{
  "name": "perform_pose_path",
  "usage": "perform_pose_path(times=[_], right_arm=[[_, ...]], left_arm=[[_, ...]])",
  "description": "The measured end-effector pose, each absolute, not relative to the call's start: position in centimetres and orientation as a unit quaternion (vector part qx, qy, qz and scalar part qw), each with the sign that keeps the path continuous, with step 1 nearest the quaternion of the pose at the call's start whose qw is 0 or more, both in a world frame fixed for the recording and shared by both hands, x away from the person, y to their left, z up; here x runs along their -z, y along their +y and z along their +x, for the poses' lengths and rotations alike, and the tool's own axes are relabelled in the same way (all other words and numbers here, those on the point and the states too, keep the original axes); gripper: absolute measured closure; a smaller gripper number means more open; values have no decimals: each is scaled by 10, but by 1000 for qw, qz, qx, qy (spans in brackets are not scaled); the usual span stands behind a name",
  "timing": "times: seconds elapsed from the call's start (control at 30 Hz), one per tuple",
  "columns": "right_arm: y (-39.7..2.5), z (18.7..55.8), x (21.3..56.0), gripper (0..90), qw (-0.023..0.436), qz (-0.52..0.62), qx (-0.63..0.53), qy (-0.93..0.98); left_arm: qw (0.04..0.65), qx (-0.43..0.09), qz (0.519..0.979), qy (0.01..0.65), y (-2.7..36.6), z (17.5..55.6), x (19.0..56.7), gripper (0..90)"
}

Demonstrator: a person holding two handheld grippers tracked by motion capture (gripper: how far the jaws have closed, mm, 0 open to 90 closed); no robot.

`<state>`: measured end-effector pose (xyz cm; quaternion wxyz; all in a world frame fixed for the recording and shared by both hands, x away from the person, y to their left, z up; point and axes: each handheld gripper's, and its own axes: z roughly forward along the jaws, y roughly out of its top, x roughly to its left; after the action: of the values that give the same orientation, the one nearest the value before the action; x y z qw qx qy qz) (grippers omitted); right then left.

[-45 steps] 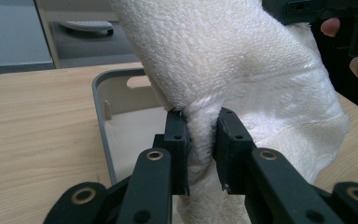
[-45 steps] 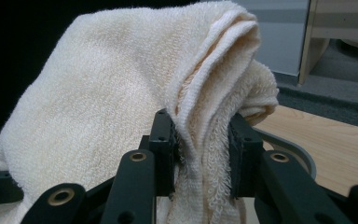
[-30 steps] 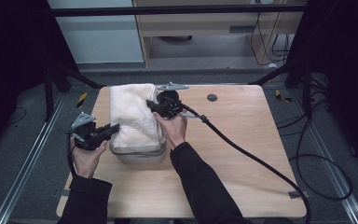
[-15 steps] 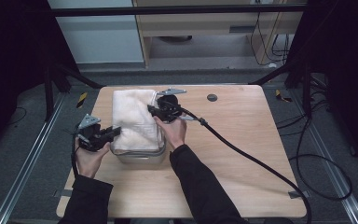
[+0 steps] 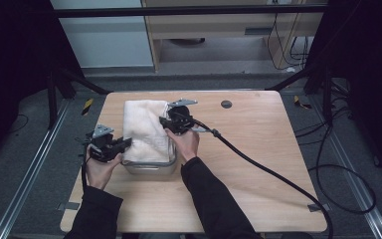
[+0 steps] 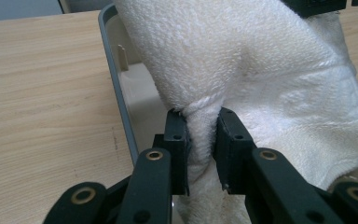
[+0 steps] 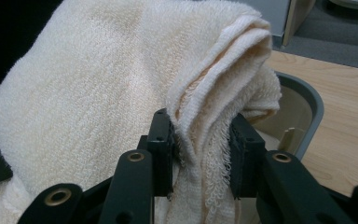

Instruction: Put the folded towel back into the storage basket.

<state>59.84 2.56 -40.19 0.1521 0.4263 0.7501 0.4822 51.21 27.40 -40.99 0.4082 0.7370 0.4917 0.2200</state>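
Pinching a white towel point(image 5: 144, 130) from two sides, both grippers hold it over a grey container point(image 5: 149, 166) that stands on the wooden tabletop point(image 5: 258, 149). In the high view the towel is spread across the container and covers most of it, and its far end hangs past the far rim and reaches the tabletop. The near wall of the container shows bare under the towel edge.

The left gripper point(image 5: 113, 147) is at the near left corner of the towel. In the left gripper view its jaws are pressed on a gathered fold of towel point(image 6: 242, 79), and the cloth fills the gap between the two black pads. The grey rim of the container point(image 6: 116, 88) runs just beside this fold, and the pale inside wall is seen below the cloth.

The right gripper point(image 5: 168, 123) is at the right edge of the towel, farther from the person than the left one. In the right gripper view its jaws grip a thick folded hem of the towel point(image 7: 98, 93), with several layers between them. Behind the hem, the curved rim of the container point(image 7: 313, 105) is seen, with tabletop beyond it. A black cable point(image 5: 278, 177) trails from the right gripper across the tabletop to the near right edge.
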Motion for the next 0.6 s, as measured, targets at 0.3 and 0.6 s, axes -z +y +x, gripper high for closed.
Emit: perform_pose_path(times=[0.3,0.6], right_arm=[[19,600,417,659,144,435,-475,751],[18,598,427,643,151,429,-468,758]], left_arm=[[390,-221,748,490,267,516,418,755],[375,-219,752,495,265,520,427,745]])
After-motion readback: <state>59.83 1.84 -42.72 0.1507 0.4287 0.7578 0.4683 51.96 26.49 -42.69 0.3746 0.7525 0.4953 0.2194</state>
